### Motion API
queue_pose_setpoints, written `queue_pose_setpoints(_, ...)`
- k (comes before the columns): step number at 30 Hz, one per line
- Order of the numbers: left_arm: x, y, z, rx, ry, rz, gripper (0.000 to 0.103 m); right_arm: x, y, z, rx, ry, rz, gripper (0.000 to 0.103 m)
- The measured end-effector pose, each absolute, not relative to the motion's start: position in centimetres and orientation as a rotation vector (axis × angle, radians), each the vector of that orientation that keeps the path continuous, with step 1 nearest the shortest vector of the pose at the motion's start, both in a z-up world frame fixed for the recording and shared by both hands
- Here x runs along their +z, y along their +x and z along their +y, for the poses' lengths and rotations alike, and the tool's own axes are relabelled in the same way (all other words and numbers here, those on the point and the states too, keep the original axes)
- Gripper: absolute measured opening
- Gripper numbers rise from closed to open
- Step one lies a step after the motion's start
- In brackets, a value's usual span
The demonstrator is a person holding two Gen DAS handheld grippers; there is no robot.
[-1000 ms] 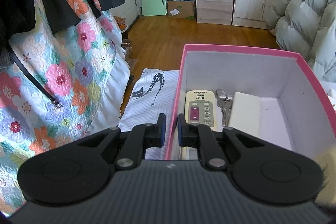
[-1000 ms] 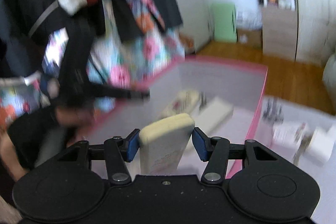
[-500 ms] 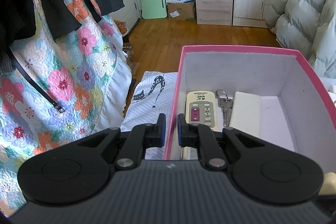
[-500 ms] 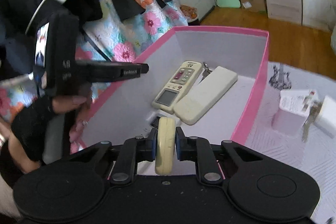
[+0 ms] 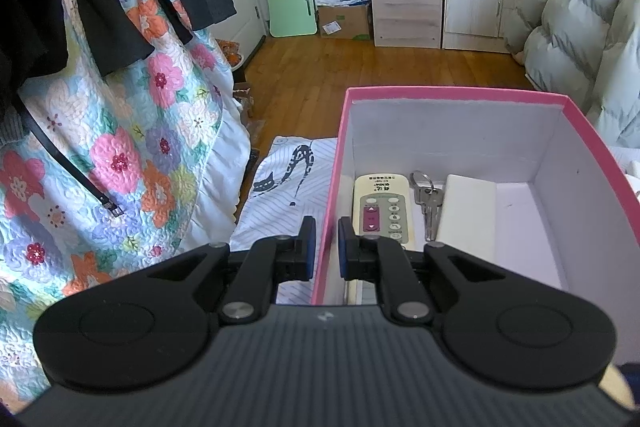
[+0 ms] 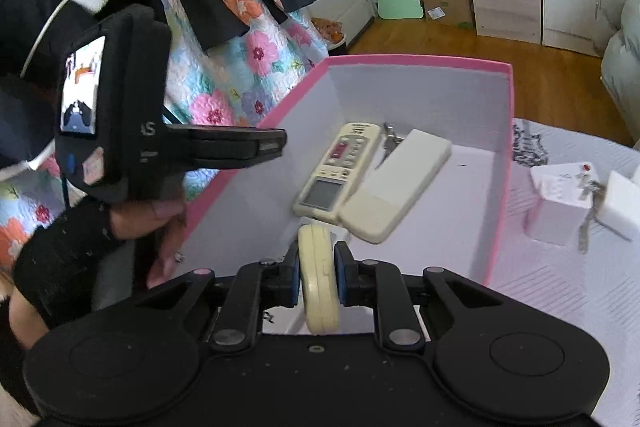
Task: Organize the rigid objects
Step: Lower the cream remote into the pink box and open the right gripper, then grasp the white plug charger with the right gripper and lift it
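A cream remote (image 6: pixel 319 287) is pinched edge-on in the right hand-held gripper (image 6: pixel 317 277) above the near end of the pink box (image 6: pixel 505 163), whose left wall is clamped by the left hand-held gripper (image 5: pixel 323 243); it is judged that lowering and release beside the two remotes (image 6: pixel 340 167) inside are called for next.

I count one pink box (image 6: pixel 505 163) and three remotes — two lying inside it (image 6: pixel 340 169) (image 6: pixel 396 185), one cream one (image 6: pixel 319 283) on edge in my right gripper (image 6: pixel 317 277). One set of keys (image 5: pixel 428 201) in the box, another (image 6: pixel 590 199) outside beside two white blocks (image 6: pixel 560 203) (image 6: pixel 622 201).
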State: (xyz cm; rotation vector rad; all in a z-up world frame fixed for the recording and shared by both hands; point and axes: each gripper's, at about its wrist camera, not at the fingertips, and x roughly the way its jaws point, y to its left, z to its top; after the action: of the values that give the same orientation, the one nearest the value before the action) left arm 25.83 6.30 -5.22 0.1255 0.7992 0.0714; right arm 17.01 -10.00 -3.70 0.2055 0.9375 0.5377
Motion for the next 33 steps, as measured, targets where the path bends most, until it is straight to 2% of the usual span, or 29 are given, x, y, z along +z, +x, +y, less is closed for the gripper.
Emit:
queue_pose_setpoints(4, -5.2, 25.8, 6.4, 0.068, 0.118, 0.799, 0.011, -4.9, 17.9, -9.9, 0.583, 0.361, 0.995, 0.023)
queue_pose_setpoints(10, -5.1, 25.9, 6.7, 0.059, 0.102, 0.797, 0.011, -5.3, 17.4, -10.7, 0.451, 0.389, 0.987, 0.023)
queue_pose_setpoints(12, -5.1, 25.9, 6.7, 0.056, 0.101, 0.797, 0.011, -4.4, 16.5, -10.0, 0.408, 0.236, 0.967, 0.038)
queue_pose_setpoints(14, -5.1, 25.9, 6.6, 0.057, 0.109, 0.795, 0.011, -2.7, 14.9, -9.6, 0.388, 0.067, 0.864, 0.052)
queue_pose_setpoints(16, -5.1, 25.8, 6.6, 0.055, 0.103, 0.796, 0.011, -1.2, 13.4, -10.2, 0.39, -0.017, 0.754, 0.059)
queue_pose_setpoints(24, -5.1, 25.9, 6.9, 0.057, 0.082, 0.804, 0.011, -0.8, 11.4, -17.4, 0.252, 0.031, 0.566, 0.06)
queue_pose_setpoints(33, -4.9, 26.0, 7.5, 0.022, 0.042, 0.818, 0.011, -5.2, 16.3, -23.5, 0.23, 0.049, 0.689, 0.059)
